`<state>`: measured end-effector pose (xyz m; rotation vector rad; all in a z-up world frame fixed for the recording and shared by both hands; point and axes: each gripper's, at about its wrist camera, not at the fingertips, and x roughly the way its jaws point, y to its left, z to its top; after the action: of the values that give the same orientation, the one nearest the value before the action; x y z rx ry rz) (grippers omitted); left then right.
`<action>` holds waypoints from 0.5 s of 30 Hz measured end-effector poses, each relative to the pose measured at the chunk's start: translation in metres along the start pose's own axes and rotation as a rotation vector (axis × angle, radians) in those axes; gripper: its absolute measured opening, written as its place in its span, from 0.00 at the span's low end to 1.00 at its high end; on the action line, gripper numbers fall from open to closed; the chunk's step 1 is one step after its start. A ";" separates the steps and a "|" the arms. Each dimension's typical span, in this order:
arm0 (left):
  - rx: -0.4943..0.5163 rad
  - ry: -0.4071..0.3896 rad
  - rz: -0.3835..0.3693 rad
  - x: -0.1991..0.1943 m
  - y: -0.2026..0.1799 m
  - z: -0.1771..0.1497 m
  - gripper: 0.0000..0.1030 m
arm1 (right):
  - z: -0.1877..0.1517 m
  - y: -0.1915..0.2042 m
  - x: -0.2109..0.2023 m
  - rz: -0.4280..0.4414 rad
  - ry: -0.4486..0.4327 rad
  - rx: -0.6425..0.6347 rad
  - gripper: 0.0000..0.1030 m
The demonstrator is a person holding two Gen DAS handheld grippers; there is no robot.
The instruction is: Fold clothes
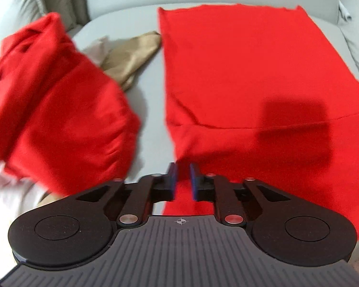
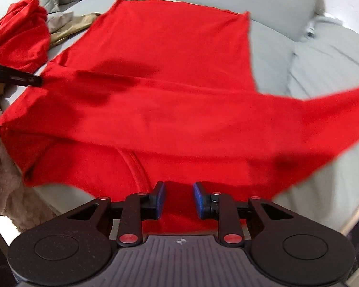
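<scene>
Red garment (image 2: 160, 91) lies spread flat on the grey couch cushion (image 2: 270, 47), long axis running away from both tongs toward the backrest. A sleeve (image 2: 323, 119) sticks out to the right, past the body's edge; the left side looks already turned in, a fold line crossing the cloth near its near end. Right tongs (image 2: 179, 199) hang over the near edge about mid-width, pads slightly apart with red cloth showing below the gap and nothing pinched. Left tongs (image 1: 182, 181) sit at the near left corner of the same garment (image 1: 239, 71), also slightly parted and pinching nothing that I can see; in the right view they show only as a dark tip at the left margin. Frames are blurred, so contact with the cloth is unclear. Judgement: the loose sleeve lies nearer the right hand, to its right and ahead. Crumpled red heap (image 1: 55, 100) and tan cloth (image 1: 131, 55) sit apart at left.
</scene>
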<state>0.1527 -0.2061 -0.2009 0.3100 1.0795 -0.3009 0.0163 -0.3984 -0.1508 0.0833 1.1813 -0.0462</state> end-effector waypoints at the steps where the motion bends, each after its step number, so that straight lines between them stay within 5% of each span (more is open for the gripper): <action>1: 0.011 -0.008 -0.023 -0.009 -0.002 -0.003 0.29 | 0.000 -0.001 -0.009 0.024 -0.025 0.025 0.24; 6: 0.081 -0.023 -0.123 -0.035 -0.037 -0.025 0.41 | 0.016 0.023 -0.006 0.066 -0.074 0.018 0.25; 10: 0.126 0.030 -0.096 -0.015 -0.062 -0.037 0.43 | 0.022 0.041 0.008 0.087 -0.082 0.002 0.35; 15: 0.115 0.063 -0.087 -0.011 -0.063 -0.043 0.45 | 0.010 0.043 0.019 0.062 -0.008 -0.009 0.36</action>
<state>0.0888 -0.2460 -0.2161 0.3779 1.1418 -0.4345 0.0365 -0.3566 -0.1628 0.1121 1.1704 0.0135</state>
